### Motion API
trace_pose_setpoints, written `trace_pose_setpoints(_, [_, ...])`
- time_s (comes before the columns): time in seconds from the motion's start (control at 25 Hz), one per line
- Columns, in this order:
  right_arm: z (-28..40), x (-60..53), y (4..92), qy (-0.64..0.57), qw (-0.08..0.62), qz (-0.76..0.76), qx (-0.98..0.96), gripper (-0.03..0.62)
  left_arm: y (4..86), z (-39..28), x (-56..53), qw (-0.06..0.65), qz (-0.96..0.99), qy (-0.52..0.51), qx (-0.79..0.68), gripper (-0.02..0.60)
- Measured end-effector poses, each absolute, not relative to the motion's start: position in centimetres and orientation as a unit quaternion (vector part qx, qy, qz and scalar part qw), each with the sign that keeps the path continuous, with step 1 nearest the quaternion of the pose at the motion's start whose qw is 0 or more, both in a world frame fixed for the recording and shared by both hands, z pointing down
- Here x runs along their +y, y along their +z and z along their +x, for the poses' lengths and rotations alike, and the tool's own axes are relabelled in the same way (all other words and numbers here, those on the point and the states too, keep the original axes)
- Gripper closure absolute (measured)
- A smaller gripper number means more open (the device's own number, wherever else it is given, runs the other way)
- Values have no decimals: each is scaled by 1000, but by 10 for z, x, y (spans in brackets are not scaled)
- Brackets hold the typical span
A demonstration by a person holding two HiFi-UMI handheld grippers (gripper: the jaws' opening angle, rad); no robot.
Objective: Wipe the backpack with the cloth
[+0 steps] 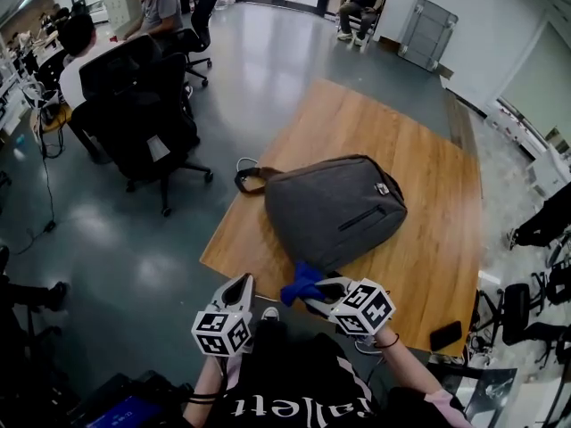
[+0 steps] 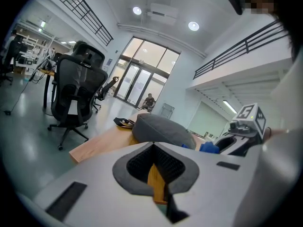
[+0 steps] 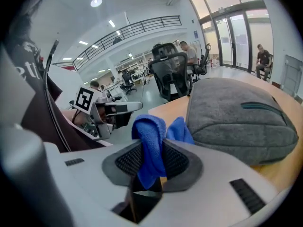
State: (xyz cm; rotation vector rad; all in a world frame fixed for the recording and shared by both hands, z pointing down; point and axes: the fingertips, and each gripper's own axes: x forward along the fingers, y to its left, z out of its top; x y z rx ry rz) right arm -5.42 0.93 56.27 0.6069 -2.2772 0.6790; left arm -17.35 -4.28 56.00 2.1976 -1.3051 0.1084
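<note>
Backpack on table, cloth before.

The floor is smooth and grey-blue, and it shines a little under round ceiling lights. A wooden bench stands on it, with black office chairs near its left side. At the far end are tall glass doors (a person sits near them). A railed gallery runs high along the white walls.

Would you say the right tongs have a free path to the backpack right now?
Probably yes: the right tongs, shut on the cloth, sit at the backpack's near edge, nothing between.
</note>
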Motion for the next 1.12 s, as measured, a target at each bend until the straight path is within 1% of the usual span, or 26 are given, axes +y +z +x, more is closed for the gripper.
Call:
trace_pose_setpoints(0.32, [-1,53,551,294,259,307,-867,490,543,-134,-6,262,830,45,-491,583])
trace_pose_setpoints(0.6, [67,123,535,327,159,390,-846,490,531,-60,72,250,853,56,-455,583])
trace_pose_setpoints(0.84, [106,177,537,348,106,443,-820,490,536,-12,145,252,875,85,-405,583])
trace_pose_setpoints(1.0, [123,207,538,359,76,466,-805,490,525,1,170,262,878,71,-393,583])
trace_pose_setpoints(1.12, [133,223,541,367,60,481,-794,490,514,7,179,256,883,65,-387,583])
